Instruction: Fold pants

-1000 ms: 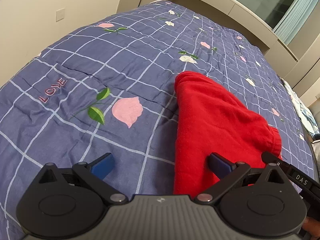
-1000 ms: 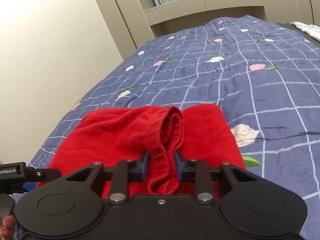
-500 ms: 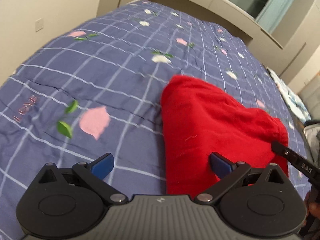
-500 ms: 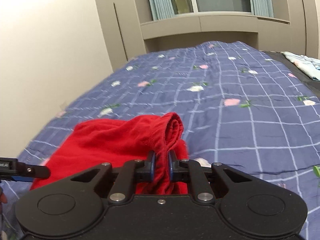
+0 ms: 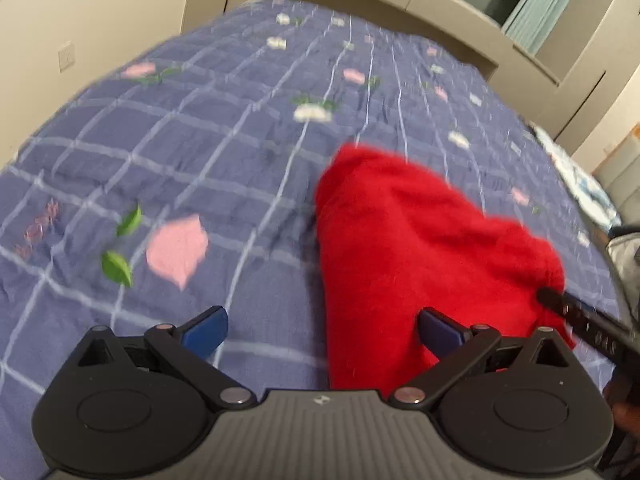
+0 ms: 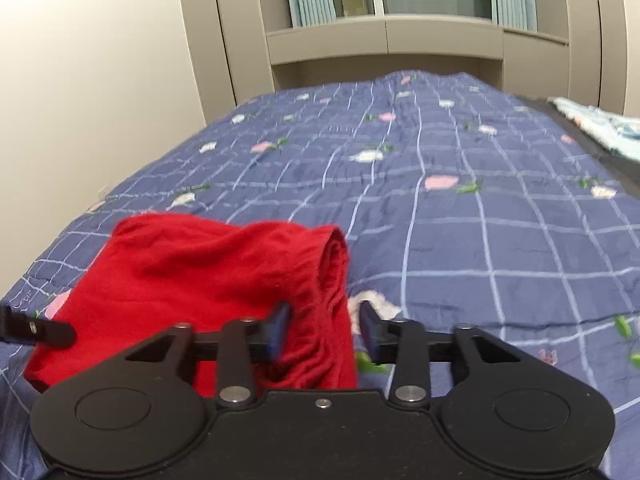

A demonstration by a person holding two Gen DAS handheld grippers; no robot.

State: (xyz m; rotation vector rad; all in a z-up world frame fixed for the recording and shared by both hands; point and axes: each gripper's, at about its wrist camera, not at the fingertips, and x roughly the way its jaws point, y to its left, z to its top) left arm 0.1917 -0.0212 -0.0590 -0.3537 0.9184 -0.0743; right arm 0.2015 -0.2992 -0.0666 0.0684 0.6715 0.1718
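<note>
The red pants (image 5: 420, 256) lie folded in a bundle on the blue checked bedspread (image 5: 224, 140). My left gripper (image 5: 322, 326) is open and empty, its right finger over the pants' near edge and its left finger over bare bedspread. In the right wrist view the pants (image 6: 192, 276) lie at the lower left with a rolled edge on their right side. My right gripper (image 6: 324, 330) is open, and the rolled red edge sits between its jaws without being clamped. The tip of the other gripper shows at the left edge (image 6: 36, 330).
The bedspread (image 6: 480, 208) stretches far ahead to beige built-in cabinets (image 6: 384, 44) and a window. A light patterned cloth (image 6: 600, 124) lies at the bed's far right edge. A beige wall (image 6: 88, 80) runs along the left side.
My right gripper has opened and let go of the rolled edge of the pants. The pants have settled lower on the bed. The left gripper has shifted slightly and stays open.
</note>
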